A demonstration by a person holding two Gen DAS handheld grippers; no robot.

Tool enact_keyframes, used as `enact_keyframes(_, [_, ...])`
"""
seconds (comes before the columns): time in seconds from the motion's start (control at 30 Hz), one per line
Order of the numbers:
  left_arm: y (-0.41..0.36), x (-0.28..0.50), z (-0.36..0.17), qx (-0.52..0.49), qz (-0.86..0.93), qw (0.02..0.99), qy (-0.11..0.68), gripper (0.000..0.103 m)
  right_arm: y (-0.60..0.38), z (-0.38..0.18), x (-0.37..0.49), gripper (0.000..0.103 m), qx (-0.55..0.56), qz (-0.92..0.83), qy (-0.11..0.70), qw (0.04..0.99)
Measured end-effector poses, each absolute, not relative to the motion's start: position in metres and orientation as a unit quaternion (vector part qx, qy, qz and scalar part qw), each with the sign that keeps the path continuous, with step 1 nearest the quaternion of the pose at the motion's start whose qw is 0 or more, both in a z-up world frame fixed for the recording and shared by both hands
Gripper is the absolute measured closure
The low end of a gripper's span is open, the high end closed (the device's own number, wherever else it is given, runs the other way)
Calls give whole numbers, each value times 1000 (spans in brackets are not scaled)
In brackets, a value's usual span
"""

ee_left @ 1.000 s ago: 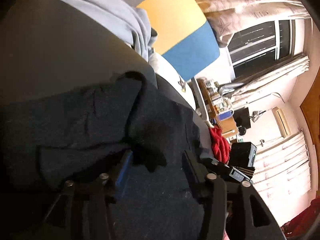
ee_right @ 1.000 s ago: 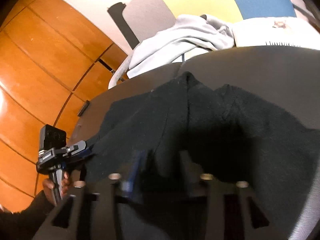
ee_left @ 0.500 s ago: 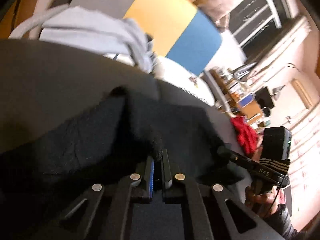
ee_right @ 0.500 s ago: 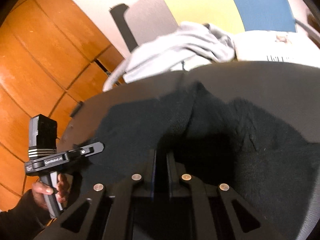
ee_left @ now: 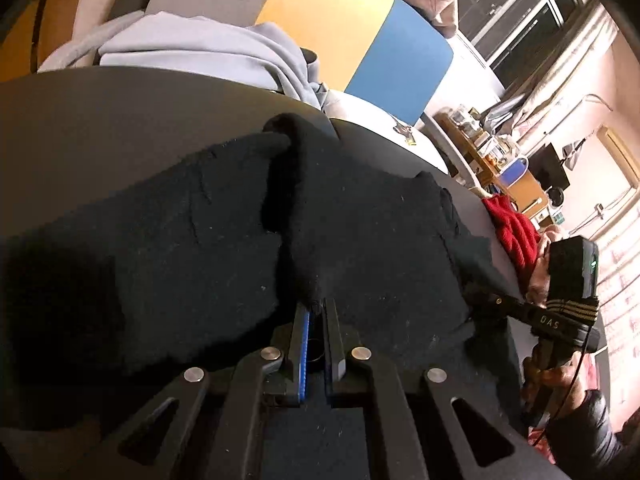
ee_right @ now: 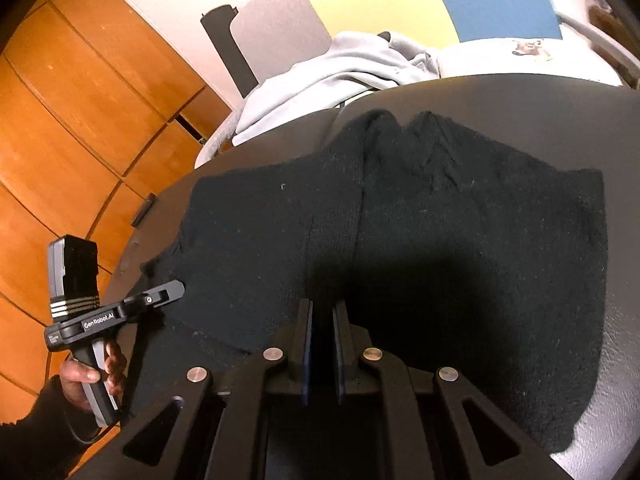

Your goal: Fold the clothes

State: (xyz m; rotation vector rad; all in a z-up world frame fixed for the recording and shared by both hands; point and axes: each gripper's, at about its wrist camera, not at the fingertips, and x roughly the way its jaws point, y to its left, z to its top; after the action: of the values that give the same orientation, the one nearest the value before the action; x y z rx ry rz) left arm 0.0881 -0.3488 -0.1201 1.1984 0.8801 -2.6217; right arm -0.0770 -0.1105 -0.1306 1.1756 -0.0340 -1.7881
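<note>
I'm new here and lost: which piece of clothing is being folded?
On the dark round table lies a black knitted garment, spread flat. Unlike the pale grey sweatshirt heaped beyond the table's far edge, it is pinched by both grippers.

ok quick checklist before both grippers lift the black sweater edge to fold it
1. Left gripper shut on the black knit sweater: ok, a pinch of fabric sits between its fingers.
2. Right gripper holding fabric: cannot tell, jaws nearly closed, the grip lies in shadow.
3. Sweater lying flat: not ok, a ridge runs up its middle.
4. Far side of the dark round table free for the fold: ok.
5. Pale grey hoodie apart from the sweater: ok, it lies beyond the table edge.
</note>
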Motion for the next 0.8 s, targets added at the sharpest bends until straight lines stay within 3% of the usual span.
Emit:
enact_keyframes(0.3, [-349, 110, -111, 393, -873, 99, 272, 100, -99, -112, -61, 94, 459, -758, 30, 463])
enact_keyframes(0.33, [-350, 112, -111, 393, -871, 102, 276, 96, -98, -115, -60, 93, 460, -763, 40, 452])
enact_keyframes(0.37, [-353, 115, -110, 385, -871, 97, 290, 86, -97, -118, -60, 92, 462, -768, 50, 442])
enact_keyframes(0.43, [-360, 118, -106, 367, -870, 88, 317, 83, -92, -114, -65, 91, 458, -773, 26, 438])
enact_keyframes(0.47, [-363, 118, -103, 362, -871, 95, 319, 82, -91, -109, -67, 84, 453, -775, 11, 440])
enact_keyframes(0.53, [-370, 112, -102, 362, -869, 102, 321, 80, -95, -101, -71, 52, 448, -773, -2, 448])
enact_keyframes(0.57, [-372, 107, -105, 367, -865, 100, 328, 75, -101, -99, -73, 28, 447, -770, -7, 455])
enact_keyframes(0.6, [-375, 101, -108, 370, -861, 98, 335, 72, -107, -99, -75, 22, 449, -764, -11, 463])
enact_keyframes(0.8, [-386, 60, -122, 370, -858, 62, 350, 67, -149, -124, -78, 23, 480, -735, 12, 480])
